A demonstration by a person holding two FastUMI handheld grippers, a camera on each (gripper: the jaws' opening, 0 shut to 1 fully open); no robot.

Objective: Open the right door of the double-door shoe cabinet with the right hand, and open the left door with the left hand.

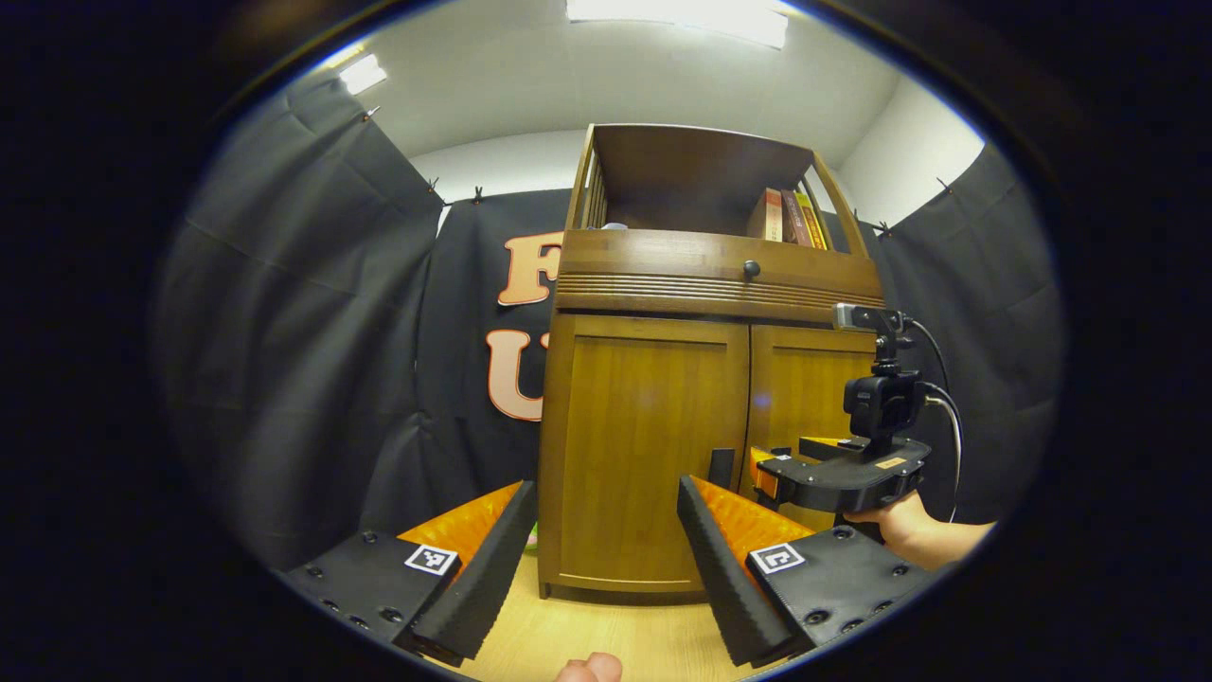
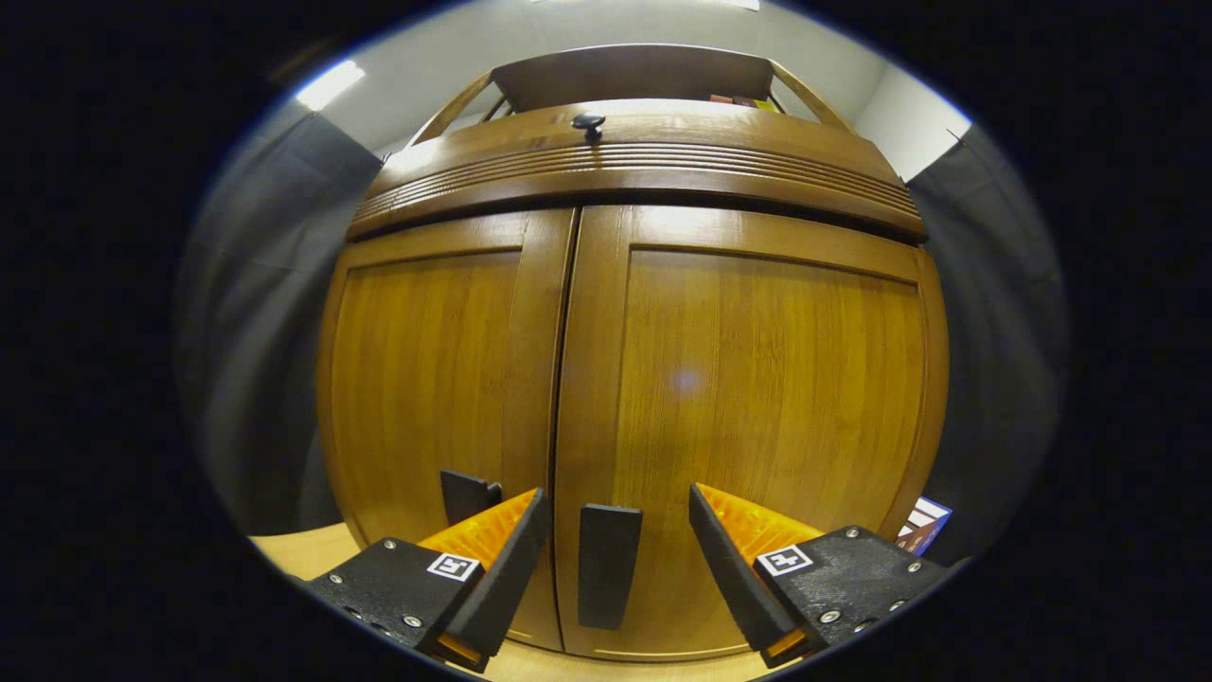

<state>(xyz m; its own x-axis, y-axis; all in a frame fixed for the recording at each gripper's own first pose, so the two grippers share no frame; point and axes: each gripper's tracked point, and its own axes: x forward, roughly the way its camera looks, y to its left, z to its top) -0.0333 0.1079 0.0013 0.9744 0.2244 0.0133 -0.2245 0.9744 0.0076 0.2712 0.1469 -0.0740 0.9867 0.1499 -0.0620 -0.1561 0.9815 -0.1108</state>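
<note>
Curtained booth, 2 doors closed; right tongs (image 2: 611, 568) spread around right handle (image 2: 606, 565), ungripped; next: clench, pull; left tongs (image 1: 606, 559) spread, waiting.

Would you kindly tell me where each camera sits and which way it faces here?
Left gripper view: rides the left gripper, set back, facing the brown wooden double-door shoe cabinet; its open fingers, the right gripper and a hand show.
Right gripper view: rides the right gripper, close up, open fingers either side of the right door's dark handle.
Shared: both closed doors, the black drawer knob.
</note>
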